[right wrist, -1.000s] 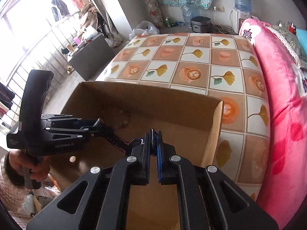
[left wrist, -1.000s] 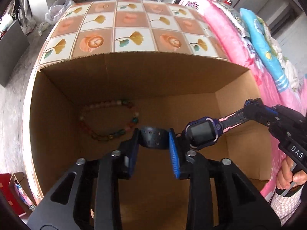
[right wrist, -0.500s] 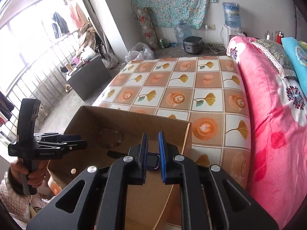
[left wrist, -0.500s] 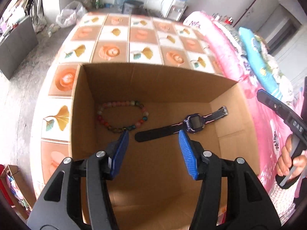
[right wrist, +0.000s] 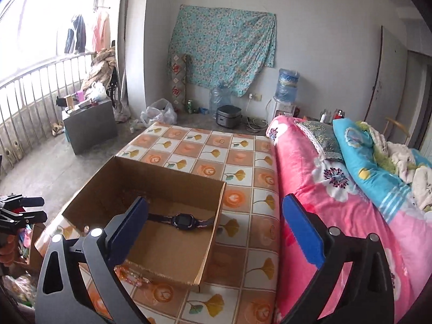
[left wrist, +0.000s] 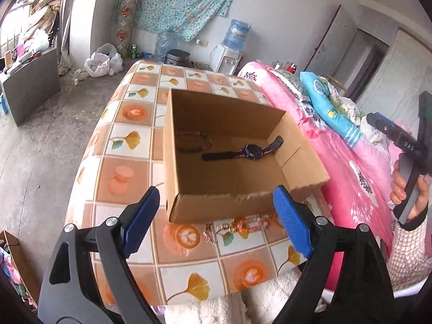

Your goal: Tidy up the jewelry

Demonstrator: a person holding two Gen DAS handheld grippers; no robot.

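An open cardboard box (left wrist: 229,202) stands on the tiled table (left wrist: 127,172). Inside it lie a dark watch (left wrist: 251,151) and a beaded bracelet (left wrist: 193,141). The watch also shows in the right wrist view (right wrist: 181,220), inside the box (right wrist: 210,240). More jewelry, a pink-orange bead string (left wrist: 249,222) and a small gold chain (left wrist: 209,233), lies on the table in front of the box. My left gripper (left wrist: 216,222) is open and empty, above the table's near side. My right gripper (right wrist: 216,237) is open and empty, raised over the box.
A pink flowered bed (right wrist: 337,202) runs along the table's right side, with a blue blanket (right wrist: 378,162) on it. A white towel (left wrist: 243,297) lies at the table's near edge. A grey cabinet (right wrist: 89,127) stands on the floor at the left.
Both grippers let go of the watch, opened wide and pulled back and up out of the box. The watch now lies on the box floor beside the bracelet.
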